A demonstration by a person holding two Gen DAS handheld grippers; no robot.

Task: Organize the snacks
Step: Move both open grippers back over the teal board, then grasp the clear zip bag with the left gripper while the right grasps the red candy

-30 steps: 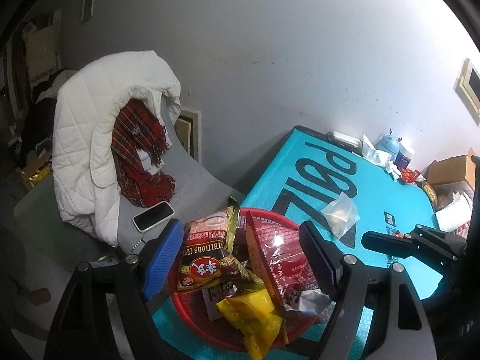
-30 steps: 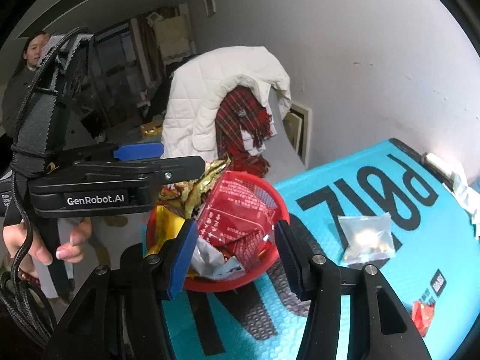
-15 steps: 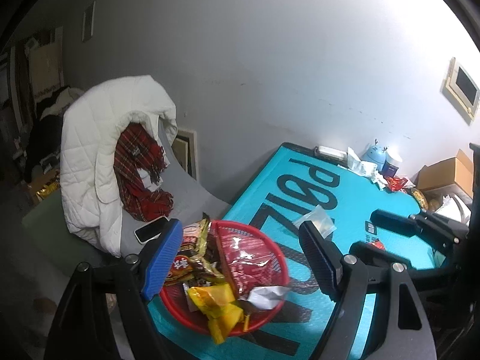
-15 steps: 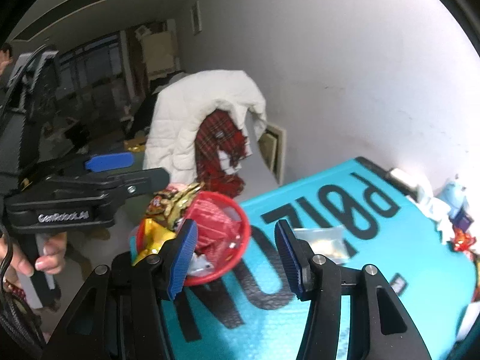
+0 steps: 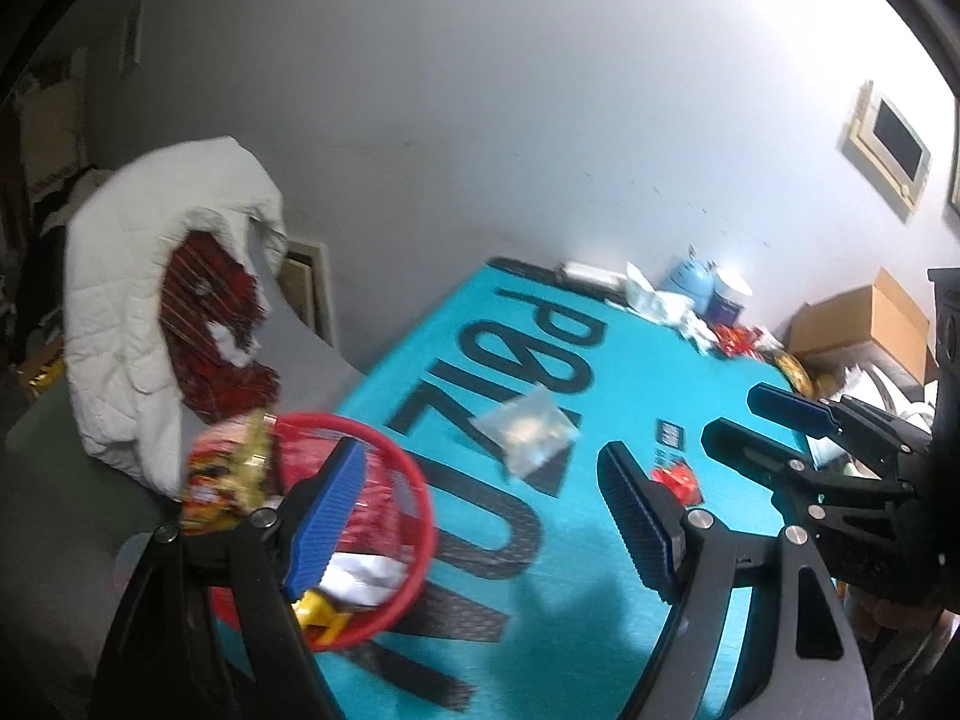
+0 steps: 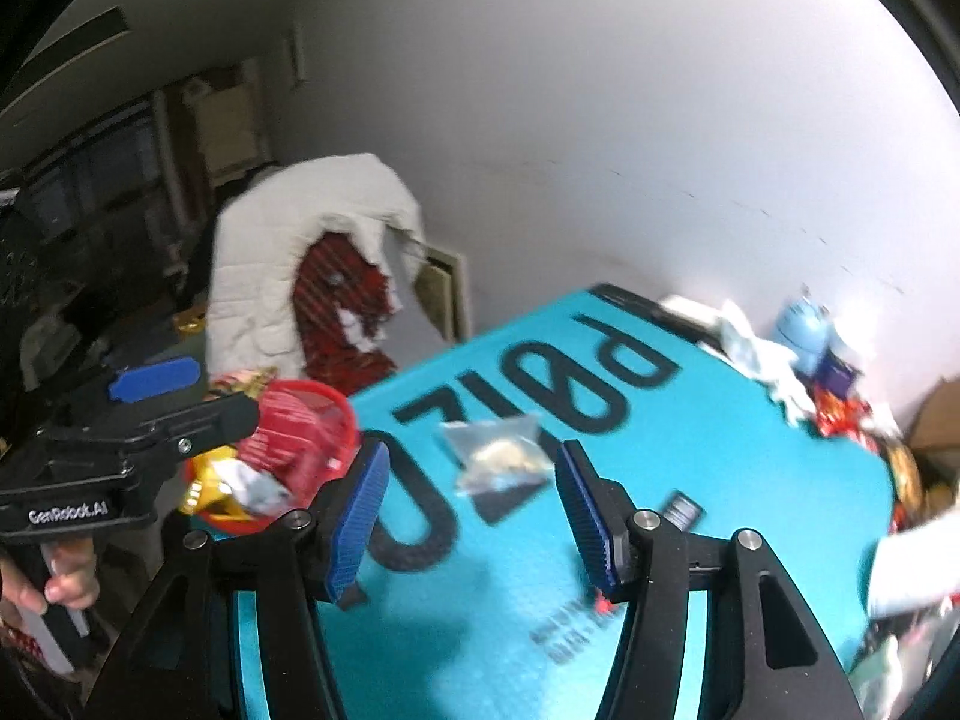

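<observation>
A red basket (image 5: 416, 498) full of snack packets sits at the left end of the teal mat (image 5: 576, 630); it also shows in the right wrist view (image 6: 336, 420). A clear bag of pale snacks (image 5: 528, 432) (image 6: 498, 450) lies mid-mat. Near it lies a small red packet (image 5: 678, 480). My left gripper (image 5: 480, 516) hangs open and empty, its left finger over the basket's edge. My right gripper (image 6: 474, 510) is above the mat just short of the clear bag. Its jaws are opening with nothing between them. Each gripper shows in the other's view (image 5: 759, 429) (image 6: 192, 396).
A white quilted coat (image 5: 120, 300) and a red plaid scarf (image 5: 210, 324) hang over a grey chair left of the table. At the mat's far end stand a blue jar (image 5: 690, 285), crumpled tissues (image 5: 660, 306), red wrappers (image 5: 738, 339) and a cardboard box (image 5: 864, 324).
Both grippers have drawn back from the basket and swung right. The basket has slid to the left of both views, and the clear bag now lies ahead of the right gripper's fingers.
</observation>
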